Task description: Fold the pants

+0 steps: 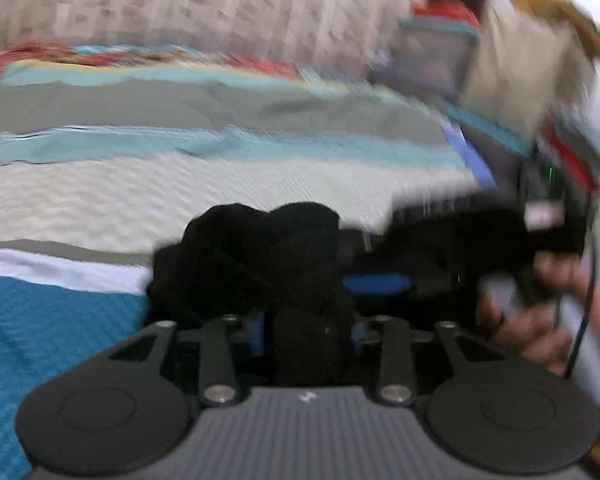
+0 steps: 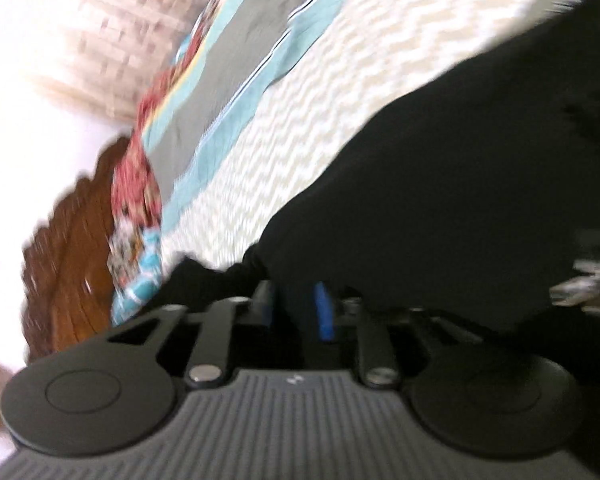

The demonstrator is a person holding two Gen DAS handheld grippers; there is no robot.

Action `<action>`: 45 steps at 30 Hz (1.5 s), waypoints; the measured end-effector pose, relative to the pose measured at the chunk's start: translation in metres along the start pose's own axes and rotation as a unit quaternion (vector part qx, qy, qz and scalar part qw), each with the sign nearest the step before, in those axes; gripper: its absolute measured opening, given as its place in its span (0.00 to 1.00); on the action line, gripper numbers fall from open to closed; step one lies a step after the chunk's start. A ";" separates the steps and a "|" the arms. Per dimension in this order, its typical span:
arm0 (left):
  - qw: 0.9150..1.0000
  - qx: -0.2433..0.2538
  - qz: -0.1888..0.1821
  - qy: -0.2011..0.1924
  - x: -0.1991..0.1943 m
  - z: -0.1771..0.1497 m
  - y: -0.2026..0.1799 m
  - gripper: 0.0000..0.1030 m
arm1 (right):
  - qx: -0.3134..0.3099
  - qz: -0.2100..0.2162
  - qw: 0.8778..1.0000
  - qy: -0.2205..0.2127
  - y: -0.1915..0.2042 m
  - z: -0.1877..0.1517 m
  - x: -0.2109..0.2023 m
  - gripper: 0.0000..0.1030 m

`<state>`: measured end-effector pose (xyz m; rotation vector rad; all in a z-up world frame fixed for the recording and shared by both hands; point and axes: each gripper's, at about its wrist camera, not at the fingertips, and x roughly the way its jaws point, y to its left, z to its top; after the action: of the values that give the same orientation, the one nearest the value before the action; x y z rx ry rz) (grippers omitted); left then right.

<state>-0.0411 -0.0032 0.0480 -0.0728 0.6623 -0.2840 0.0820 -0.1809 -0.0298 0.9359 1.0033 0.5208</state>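
Note:
The black pants (image 1: 256, 252) are bunched in my left gripper (image 1: 304, 332), which is shut on the cloth; blue pads peek out beside it. In the left wrist view my right gripper (image 1: 380, 282) is close on the right, held by a hand (image 1: 540, 320), with black cloth at its blue finger. In the right wrist view my right gripper (image 2: 296, 312) is shut on the black pants (image 2: 460, 180), which spread up to the right over the bed. Both views are motion-blurred.
A striped bedspread (image 1: 180, 188) in cream, teal, grey and blue covers the bed (image 2: 300, 100). A wooden headboard (image 2: 72, 260) is at the left of the right wrist view. Boxes and clutter (image 1: 500, 60) stand beyond the bed's right side.

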 end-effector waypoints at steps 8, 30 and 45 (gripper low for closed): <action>0.999 -0.005 -0.049 0.023 -0.018 -0.006 0.003 0.75 | 0.046 0.053 0.997 0.013 -0.011 0.001 -0.010 0.77; 0.991 -0.080 -0.006 0.104 0.042 -0.003 0.023 0.26 | -0.264 -0.173 0.946 -0.073 0.030 -0.030 -0.027 0.46; 0.995 -0.081 -0.049 0.038 0.046 0.064 0.016 0.26 | -0.174 -0.165 0.937 -0.253 -0.005 -0.017 -0.155 0.37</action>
<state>0.0363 -0.0020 0.0684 -0.2516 0.7575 -0.3280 -0.0062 -0.2915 0.0366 0.5247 0.5550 0.1467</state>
